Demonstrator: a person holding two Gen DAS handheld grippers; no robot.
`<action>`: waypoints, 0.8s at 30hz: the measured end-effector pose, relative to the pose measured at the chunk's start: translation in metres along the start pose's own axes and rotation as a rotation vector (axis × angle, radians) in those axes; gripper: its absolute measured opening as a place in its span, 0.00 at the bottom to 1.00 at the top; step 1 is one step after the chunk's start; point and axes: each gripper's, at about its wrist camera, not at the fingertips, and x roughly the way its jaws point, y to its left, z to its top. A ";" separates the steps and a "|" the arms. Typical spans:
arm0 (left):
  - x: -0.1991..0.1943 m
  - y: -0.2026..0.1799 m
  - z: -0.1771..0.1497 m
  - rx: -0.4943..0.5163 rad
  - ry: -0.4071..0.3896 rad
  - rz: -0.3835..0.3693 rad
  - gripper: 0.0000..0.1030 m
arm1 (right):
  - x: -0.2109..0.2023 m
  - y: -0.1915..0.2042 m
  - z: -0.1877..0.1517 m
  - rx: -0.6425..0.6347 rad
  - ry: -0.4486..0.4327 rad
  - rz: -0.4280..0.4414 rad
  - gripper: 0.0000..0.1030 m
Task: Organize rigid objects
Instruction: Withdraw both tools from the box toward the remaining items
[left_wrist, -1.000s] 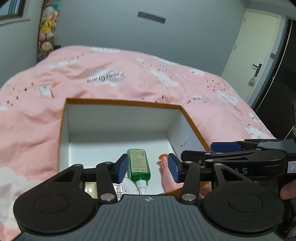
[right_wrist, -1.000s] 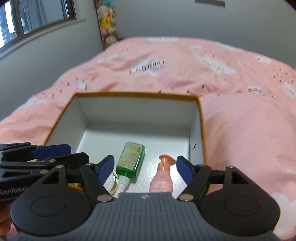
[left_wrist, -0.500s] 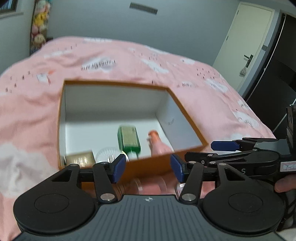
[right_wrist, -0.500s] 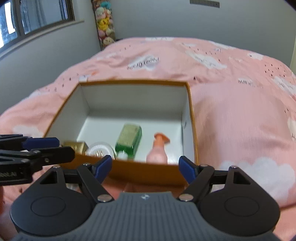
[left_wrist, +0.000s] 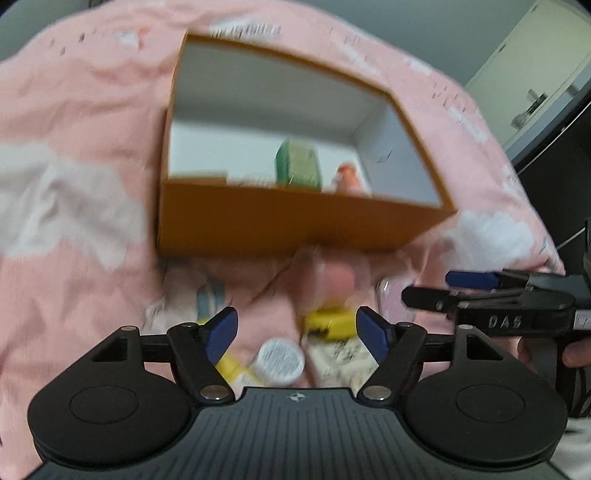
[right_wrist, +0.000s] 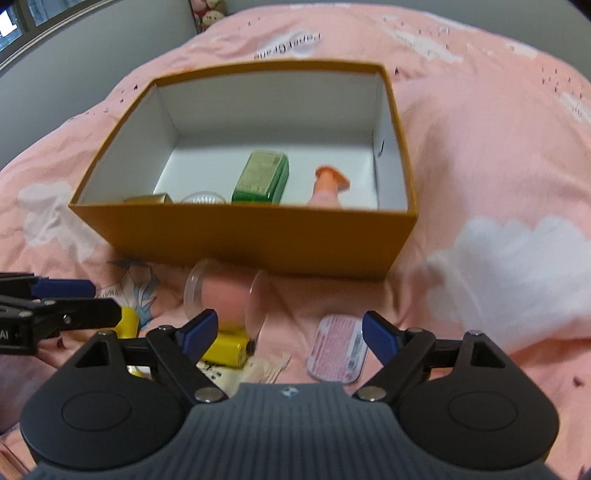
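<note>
Now both views dropped before orange box (right_wrist: 236, 236); each hand-held gripper (left_wrist: 297, 332) (right_wrist: 290, 332) opening, empty.

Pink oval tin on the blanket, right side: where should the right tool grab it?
Pink oval tin lies flat, label up, between the opening, empty jaws of the right tool. Come from above and pinch its long side edges; that narrow width probably fits best.

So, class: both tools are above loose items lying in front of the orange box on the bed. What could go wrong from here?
1. The clear spool-shaped item lies on its side on the soft pink bedspread; a nudge might roll it.
2. The yellow item, flat pink-labelled tin and others sit close together, so the opening right tool could catch two.
3. The left tool, also opening, works nearby; they could collide.
</note>
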 end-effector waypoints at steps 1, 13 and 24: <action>0.002 0.002 -0.002 -0.004 0.022 0.004 0.83 | 0.002 -0.001 -0.002 0.006 0.015 0.004 0.82; 0.012 0.003 -0.013 0.019 0.090 0.019 0.79 | 0.022 0.009 -0.013 -0.036 0.116 0.037 0.76; 0.021 -0.022 -0.016 0.157 0.118 -0.028 0.72 | 0.026 -0.003 -0.013 0.026 0.151 0.048 0.58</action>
